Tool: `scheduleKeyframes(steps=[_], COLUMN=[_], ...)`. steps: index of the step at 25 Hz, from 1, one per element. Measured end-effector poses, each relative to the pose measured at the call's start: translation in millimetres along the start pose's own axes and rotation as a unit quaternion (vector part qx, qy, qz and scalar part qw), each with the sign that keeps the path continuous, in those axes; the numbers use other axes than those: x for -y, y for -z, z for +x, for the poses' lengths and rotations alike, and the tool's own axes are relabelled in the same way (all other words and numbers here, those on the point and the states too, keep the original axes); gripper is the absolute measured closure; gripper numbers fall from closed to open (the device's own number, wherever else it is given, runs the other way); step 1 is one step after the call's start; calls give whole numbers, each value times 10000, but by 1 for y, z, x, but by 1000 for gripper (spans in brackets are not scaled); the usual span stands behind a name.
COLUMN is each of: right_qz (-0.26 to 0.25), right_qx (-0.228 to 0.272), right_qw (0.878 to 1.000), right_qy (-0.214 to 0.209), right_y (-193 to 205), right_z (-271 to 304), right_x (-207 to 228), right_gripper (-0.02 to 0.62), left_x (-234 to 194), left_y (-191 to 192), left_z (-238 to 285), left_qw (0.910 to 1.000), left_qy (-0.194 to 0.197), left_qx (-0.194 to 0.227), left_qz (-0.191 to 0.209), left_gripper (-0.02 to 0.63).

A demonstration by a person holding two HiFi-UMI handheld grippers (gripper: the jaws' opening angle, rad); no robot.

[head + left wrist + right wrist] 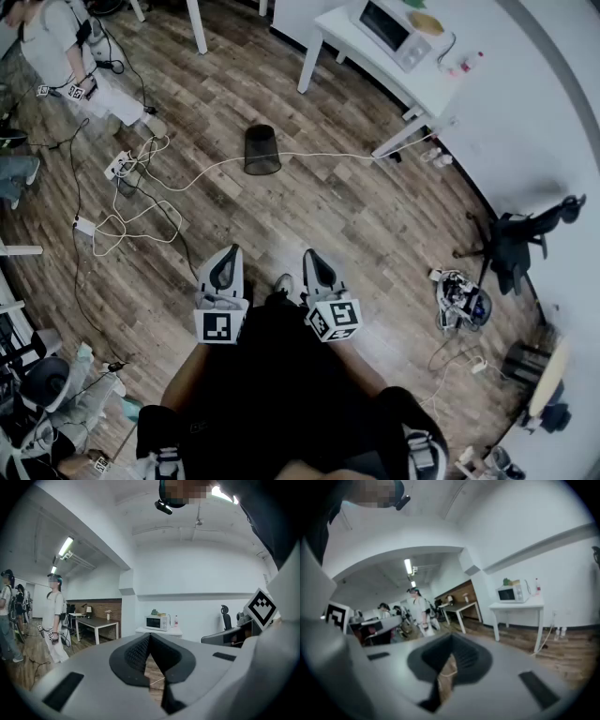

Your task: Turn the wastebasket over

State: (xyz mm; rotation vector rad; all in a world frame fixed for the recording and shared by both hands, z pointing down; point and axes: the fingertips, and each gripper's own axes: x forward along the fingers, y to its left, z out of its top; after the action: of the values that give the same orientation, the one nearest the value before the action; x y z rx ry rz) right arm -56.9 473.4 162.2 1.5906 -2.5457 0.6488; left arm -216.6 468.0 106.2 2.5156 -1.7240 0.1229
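the wastebasket (262, 150), a dark mesh one, stands on the wood floor well ahead of the person and apart from everything but a white cable (319, 157) that runs up against its right side. its narrow end reads as uppermost and its wide end as down on the boards, so it looks to stand mouth-down with its long axis upright, though the head view is too small to be sure. from the wastebasket back toward the person, both grippers hang well short of it and point roughly level at it. the wastebasket lies straight ahead, between their two lines. the left gripper (225, 267) seems a shade nearer the wastebasket than the right gripper (317, 267), but the margin is slight. neither gripper view shows the wastebasket. the left gripper (149, 637) has its jaws pressed together on nothing, and the right gripper (451, 643) is likewise closed and empty. to the right of the wastebasket and beyond it stands a white table (375, 58) with a microwave (389, 30). the move ahead likely calls for stepping closer and spreading the jaws before any grip.
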Motion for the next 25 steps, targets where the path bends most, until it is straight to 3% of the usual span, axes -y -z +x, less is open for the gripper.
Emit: scheduleKeyframes(steps=[25], right_qz=[9], right_qx=[29], right_qw=[9997], right_qy=[-259], right_y=[7], right_z=[-29], right_x=[35], right_gripper=[563], left_x=[55], left_y=[5], left_z=[3], left_qw=[9999], left_qy=[-130], left_qx=[27], left_qz=[45], left_gripper=[572])
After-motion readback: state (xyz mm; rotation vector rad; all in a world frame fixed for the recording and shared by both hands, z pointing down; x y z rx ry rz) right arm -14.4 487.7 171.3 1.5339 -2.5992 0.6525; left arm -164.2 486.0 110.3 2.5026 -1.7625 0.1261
